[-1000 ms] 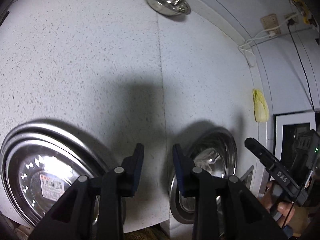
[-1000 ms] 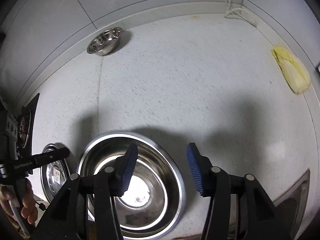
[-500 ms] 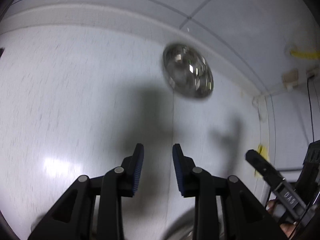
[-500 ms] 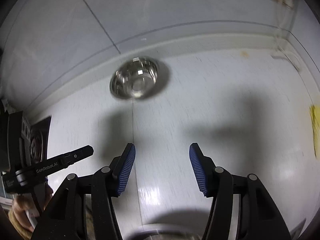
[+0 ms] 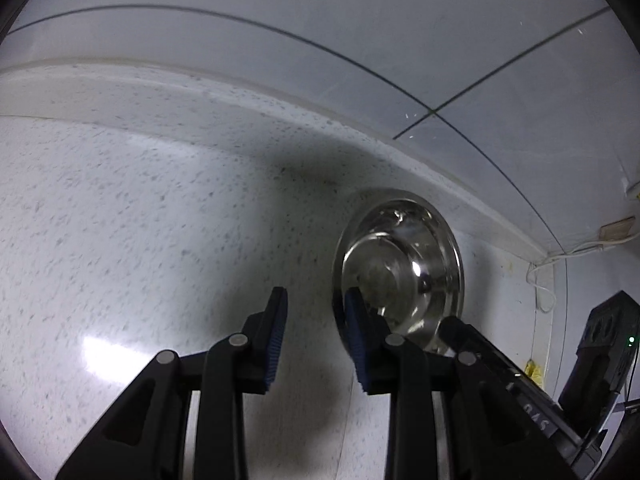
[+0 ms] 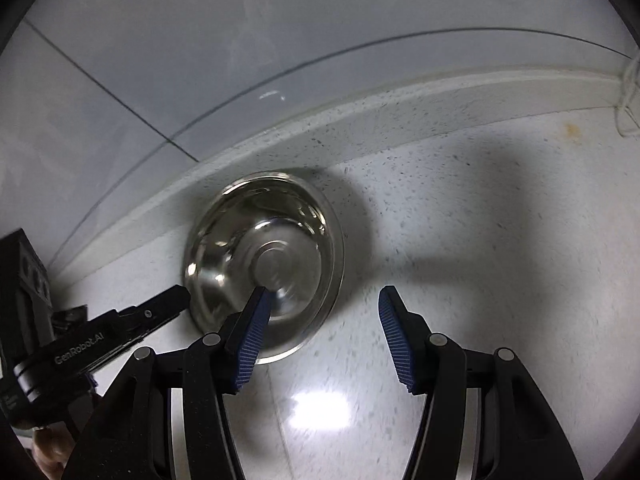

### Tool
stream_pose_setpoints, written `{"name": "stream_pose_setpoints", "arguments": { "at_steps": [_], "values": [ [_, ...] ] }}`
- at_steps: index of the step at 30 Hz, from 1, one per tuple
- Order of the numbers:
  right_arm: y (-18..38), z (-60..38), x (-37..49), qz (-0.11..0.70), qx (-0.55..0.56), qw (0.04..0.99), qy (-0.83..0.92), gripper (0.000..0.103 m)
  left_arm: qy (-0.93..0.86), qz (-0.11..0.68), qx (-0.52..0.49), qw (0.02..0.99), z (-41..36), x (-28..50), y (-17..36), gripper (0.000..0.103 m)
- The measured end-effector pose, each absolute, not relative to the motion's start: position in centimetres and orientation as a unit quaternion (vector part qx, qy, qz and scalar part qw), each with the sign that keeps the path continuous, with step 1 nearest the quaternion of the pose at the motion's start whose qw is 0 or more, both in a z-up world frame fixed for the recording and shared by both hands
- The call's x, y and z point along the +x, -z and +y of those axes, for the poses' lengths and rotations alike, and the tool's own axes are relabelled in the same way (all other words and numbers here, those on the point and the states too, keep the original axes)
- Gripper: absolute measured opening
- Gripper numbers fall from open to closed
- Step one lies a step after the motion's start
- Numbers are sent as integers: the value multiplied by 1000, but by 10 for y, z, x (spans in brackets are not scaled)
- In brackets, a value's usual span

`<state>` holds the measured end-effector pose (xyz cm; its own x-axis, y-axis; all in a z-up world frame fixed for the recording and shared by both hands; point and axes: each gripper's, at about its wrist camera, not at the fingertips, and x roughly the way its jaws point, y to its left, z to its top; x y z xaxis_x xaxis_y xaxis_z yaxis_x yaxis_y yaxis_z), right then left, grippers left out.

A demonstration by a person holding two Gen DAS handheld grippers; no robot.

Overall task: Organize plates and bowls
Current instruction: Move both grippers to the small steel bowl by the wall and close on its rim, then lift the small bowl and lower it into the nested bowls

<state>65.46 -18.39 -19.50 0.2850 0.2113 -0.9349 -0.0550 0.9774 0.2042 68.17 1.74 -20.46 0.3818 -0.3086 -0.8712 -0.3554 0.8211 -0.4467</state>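
My left hand-held gripper (image 5: 314, 322) hangs over the speckled tabletop (image 5: 140, 240) with its jaws a little apart and nothing between them. My right hand-held gripper (image 6: 322, 330) is spread wide, also empty. The steel bowl (image 6: 266, 264) sits upright at the tabletop's back edge, by the wall (image 6: 280, 40), just ahead of both.

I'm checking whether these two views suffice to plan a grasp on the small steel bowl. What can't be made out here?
- Small shiny steel bowl: in the left wrist view its near rim is hidden behind the left gripper finger and the other tool.
- Same bowl: in the right wrist view the right gripper finger covers its front edge; motion blur smears it.
- Whether either gripper touches the bowl: unclear.
- Yellow object: mostly hidden, too small to identify.
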Motion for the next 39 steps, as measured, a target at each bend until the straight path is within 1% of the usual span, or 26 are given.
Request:
{"name": "stream_pose_setpoints", "arguments": {
  "at_steps": [3,8,15,17,18,19,20,21,22,23,26,31,35,39],
  "values": [
    [208,-183,664,602,77,790,-86,50,-12,564,-298,770,15,689,213,28],
    [214,-182,668,603,82,788,-90,49,-7,560,-293,775,10,698,224,29],
    [219,-184,685,598,79,792,-95,49,-9,557,-296,776,7,702,225,28],
    [220,-177,694,597,65,794,-91,49,-8,556,-301,775,6,703,226,25],
    [221,-176,696,599,66,791,-104,47,-8,557,-301,774,11,701,224,23],
    [221,-175,696,599,65,790,-108,46,-3,558,-303,773,11,701,225,14],
    [220,-173,696,594,56,796,-100,40,0,558,-304,772,17,700,224,9],
    [219,-171,696,588,52,801,-97,28,1,554,-307,774,17,699,222,7],
    [219,-170,695,589,52,800,-96,20,6,551,-309,775,17,698,221,5],
    [221,-169,696,596,50,796,-89,9,9,548,-310,777,18,696,218,6],
    [216,-165,692,597,42,797,-80,8,11,541,-313,781,22,690,208,5],
    [191,-160,679,585,43,805,-93,8,18,520,-321,791,30,671,170,5],
    [138,-158,655,561,44,820,-107,8,31,493,-323,807,30,644,116,5],
    [79,-156,621,531,34,838,-121,8,48,458,-321,827,24,595,46,5]
  ]
}}
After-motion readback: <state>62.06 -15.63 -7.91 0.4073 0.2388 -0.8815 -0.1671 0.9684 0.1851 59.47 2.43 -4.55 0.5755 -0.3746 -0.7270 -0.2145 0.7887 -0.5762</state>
